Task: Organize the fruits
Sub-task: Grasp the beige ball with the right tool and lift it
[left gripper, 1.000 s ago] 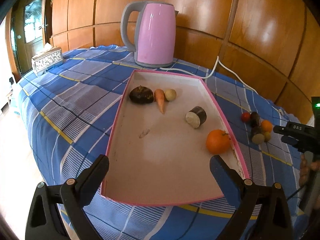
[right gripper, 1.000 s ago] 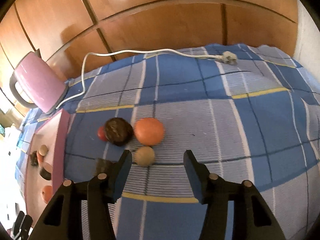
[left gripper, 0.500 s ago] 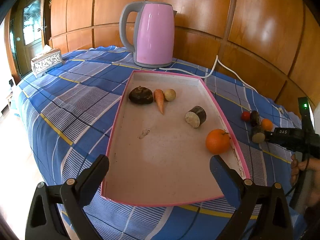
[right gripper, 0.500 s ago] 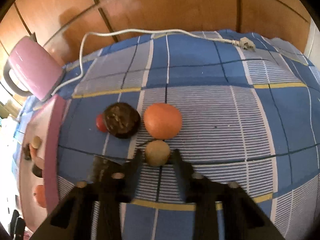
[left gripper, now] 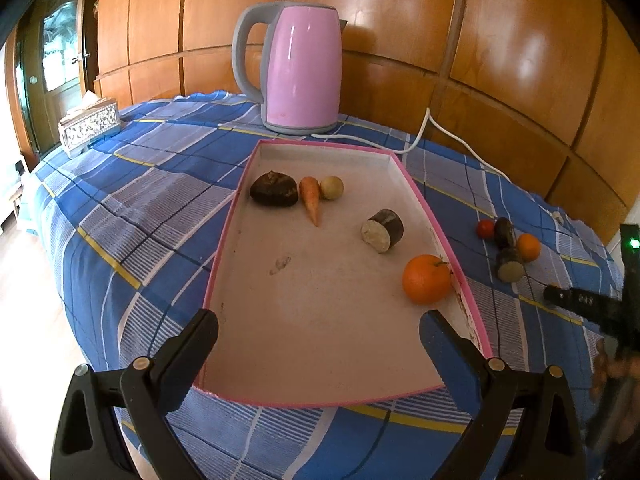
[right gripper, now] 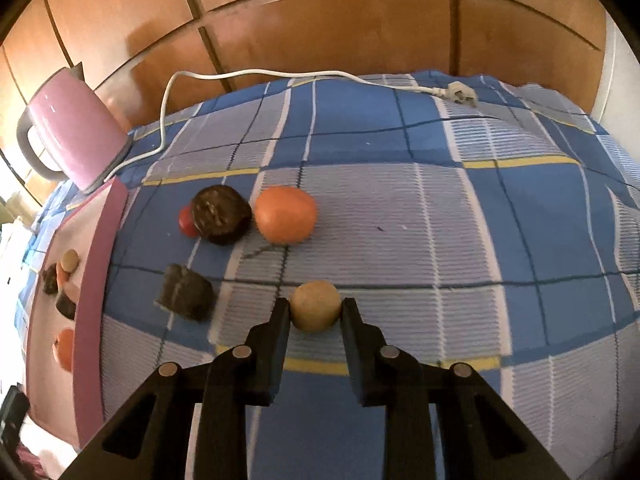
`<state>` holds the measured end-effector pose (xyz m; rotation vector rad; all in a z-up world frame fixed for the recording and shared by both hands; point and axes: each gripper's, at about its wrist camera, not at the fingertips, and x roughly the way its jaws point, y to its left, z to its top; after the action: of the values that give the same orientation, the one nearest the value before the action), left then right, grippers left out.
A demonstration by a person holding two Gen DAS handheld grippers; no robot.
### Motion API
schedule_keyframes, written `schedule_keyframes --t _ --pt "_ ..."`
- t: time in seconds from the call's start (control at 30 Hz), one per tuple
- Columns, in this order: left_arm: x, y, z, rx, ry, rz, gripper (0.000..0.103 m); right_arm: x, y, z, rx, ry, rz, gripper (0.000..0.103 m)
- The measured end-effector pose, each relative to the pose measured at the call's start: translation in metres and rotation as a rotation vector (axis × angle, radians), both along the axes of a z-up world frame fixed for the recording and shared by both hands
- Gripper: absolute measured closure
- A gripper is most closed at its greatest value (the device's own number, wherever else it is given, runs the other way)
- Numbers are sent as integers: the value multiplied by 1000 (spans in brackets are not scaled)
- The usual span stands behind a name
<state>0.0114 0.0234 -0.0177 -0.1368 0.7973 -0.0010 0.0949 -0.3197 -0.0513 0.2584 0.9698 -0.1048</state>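
Tan little fruit (right gripper: 315, 311) sat pinched in the right tongs (right gripper: 314, 314); lifting straight up suited best. Left tongs (left gripper: 320, 336) gaped empty above the tray (left gripper: 440, 236).

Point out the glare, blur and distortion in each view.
Left wrist: sharp; window glare whitens the left edge, lamp reflections dot the glossy wooden wall panels. Right wrist: fisheye bends the blue checked tablecloth; the dark cut chunk looks smeared.

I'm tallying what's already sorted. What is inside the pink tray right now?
Inside the pink tray: a dark lumpy root, a carrot, a small tan ball, a dark cut cylinder and an orange. The left claw's fingers cover the tray's near corners.
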Motion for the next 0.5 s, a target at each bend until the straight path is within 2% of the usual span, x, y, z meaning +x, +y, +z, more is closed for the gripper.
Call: schedule_keyframes --t 0.2,0.5 --pt "-5 0 6 0 -11 0 2 -21 -5 -2 -10 0 -4 77" --pt "-9 10 10 -22 -14 21 1 -26 -2 -3 -38 -2 2 77"
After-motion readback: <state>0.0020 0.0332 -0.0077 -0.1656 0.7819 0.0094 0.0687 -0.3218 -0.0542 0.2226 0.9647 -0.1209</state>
